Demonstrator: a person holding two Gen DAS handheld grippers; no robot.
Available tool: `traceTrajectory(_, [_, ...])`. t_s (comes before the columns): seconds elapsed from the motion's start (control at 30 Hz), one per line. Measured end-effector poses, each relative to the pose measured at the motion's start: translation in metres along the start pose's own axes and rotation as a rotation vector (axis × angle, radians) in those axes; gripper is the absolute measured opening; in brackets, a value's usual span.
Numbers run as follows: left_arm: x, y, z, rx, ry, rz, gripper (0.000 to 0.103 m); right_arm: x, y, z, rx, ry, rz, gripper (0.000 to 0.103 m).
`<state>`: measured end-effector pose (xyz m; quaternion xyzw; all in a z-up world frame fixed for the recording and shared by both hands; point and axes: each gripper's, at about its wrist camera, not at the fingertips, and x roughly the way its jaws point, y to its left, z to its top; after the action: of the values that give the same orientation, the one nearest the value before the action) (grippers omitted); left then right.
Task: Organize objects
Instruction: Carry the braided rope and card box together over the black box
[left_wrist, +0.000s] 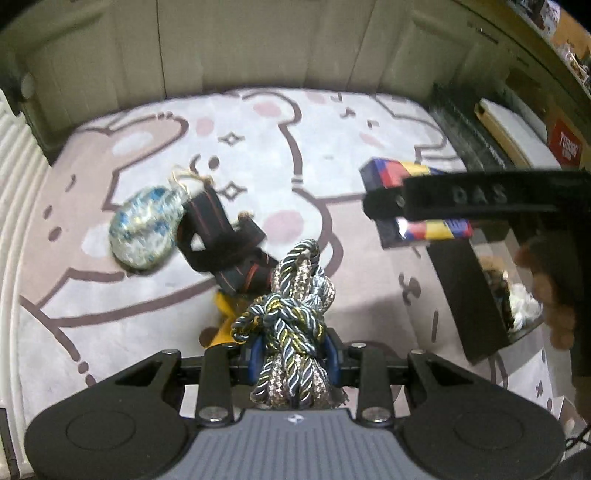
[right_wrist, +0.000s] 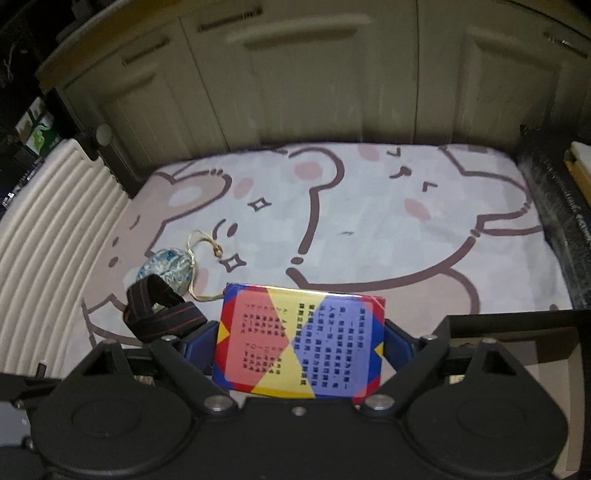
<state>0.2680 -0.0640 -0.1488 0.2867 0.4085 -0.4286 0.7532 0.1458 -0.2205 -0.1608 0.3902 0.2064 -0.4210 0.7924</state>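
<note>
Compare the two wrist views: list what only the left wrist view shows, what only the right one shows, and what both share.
Left wrist only: the braided grey, gold and blue rope bundle in the left claw, and an open black box at the right. Right wrist only: the printed face of the colourful rectangular box in the right claw. Both: that box, the cartoon-bear rug, the blue-and-white patterned pouch and the black red-striped strap.

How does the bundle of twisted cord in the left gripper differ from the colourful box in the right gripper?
The twisted cord bundle is soft, knotted and grey-blue with gold strands; the colourful box is flat, rigid and printed in red, yellow, blue and purple with text. The cord bulges irregularly past the left gripper; the box sits squarely in the right gripper. Both are clamped above the patterned rug.
</note>
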Motion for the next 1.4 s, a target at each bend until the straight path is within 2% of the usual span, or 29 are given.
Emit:
traceTrajectory(0.43, [-0.032, -0.013, 0.01, -0.029, -0.124, 0.085, 0.034, -0.045, -0.01, -0.006, -0.044, -0.07, 0.02, 0.091])
traceTrajectory(0.7, [-0.046, -0.017, 0.014, -0.047, -0.18, 0.133, 0.034, -0.067, -0.019, -0.008, -0.079, -0.123, 0.0, 0.091])
traceTrajectory(1.4, [-0.048, -0.048, 0.024, -0.021, -0.236, 0.126, 0.034, -0.101, -0.058, -0.011, -0.098, -0.168, -0.027, 0.091])
